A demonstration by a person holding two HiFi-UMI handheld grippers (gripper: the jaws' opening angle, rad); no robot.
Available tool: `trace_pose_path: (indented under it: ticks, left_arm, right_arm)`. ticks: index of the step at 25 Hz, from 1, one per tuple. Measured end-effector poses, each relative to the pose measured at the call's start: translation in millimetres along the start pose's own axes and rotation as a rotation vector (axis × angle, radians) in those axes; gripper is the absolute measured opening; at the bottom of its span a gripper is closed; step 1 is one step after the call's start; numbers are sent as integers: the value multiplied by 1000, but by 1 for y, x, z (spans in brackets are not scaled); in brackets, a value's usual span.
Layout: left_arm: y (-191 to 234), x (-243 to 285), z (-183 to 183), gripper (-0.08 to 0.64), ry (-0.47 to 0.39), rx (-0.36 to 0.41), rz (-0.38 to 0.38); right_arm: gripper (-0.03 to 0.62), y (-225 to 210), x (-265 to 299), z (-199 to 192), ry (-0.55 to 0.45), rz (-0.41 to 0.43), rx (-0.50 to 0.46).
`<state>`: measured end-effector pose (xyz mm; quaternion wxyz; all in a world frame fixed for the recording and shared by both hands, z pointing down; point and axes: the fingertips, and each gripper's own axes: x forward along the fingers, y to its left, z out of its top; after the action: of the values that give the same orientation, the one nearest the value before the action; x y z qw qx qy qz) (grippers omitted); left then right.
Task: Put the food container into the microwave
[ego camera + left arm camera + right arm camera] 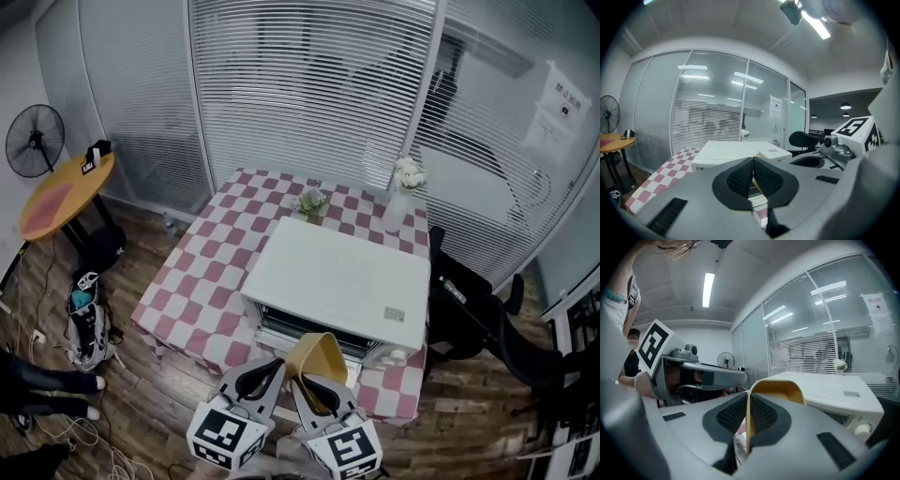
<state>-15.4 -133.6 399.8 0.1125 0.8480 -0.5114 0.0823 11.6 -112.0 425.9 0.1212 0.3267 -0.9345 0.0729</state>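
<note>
The white microwave (pixel 342 281) stands on the near right part of a table with a pink-and-white checked cloth (pixel 202 281), its front facing me. I see it again beyond the jaws in the left gripper view (pixel 740 151) and the right gripper view (pixel 834 387). My right gripper (pixel 307 380) is shut on the thin wall of a yellow food container (pixel 317 354), held just in front of the microwave's front. That wall stands between the pads (pixel 761 411) of the right gripper (pixel 748 397). My left gripper (pixel 270 367) is beside it; the left gripper's (pixel 753 161) pads meet with nothing between them.
Two vases of flowers (pixel 312 202) (pixel 405 187) stand at the table's far edge. A black office chair (pixel 469 309) is close to the table's right side. At left are a round orange table (pixel 66 192), a fan (pixel 35 141) and a backpack (pixel 86 319) on the floor.
</note>
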Motion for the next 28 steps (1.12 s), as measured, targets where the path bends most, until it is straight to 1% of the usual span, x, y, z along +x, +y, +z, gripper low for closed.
trace_pose_path:
  ticks: [4,9,13,17,22,25,28]
  left_arm:
    - [-2,14,-2,11,-19,-21,13]
    - [1,24,-6,12,4,-29,15]
    - [10,33,-5,11,8,-30,6]
    - [16,46,-8,11,35,-12,-43]
    - [26,60,-9,11,63,2,-126]
    - [32,65,-8,11,70,9,-176]
    - [40,66,-9,11,76,7,-211]
  right_arm:
    - [12,-5,2,-9,10,31,-2]
    - [12,-2,4,-24,57,72,5]
    - [12,-7,15,-36,97,66,14]
    - [12,-12,36,-56,124,45,10]
    - [12,-20,56,-69,192,-6,30]
    - [12,-25,67,-78,242,-40,30]
    - [12,-30,74,-90,305,-78,4]
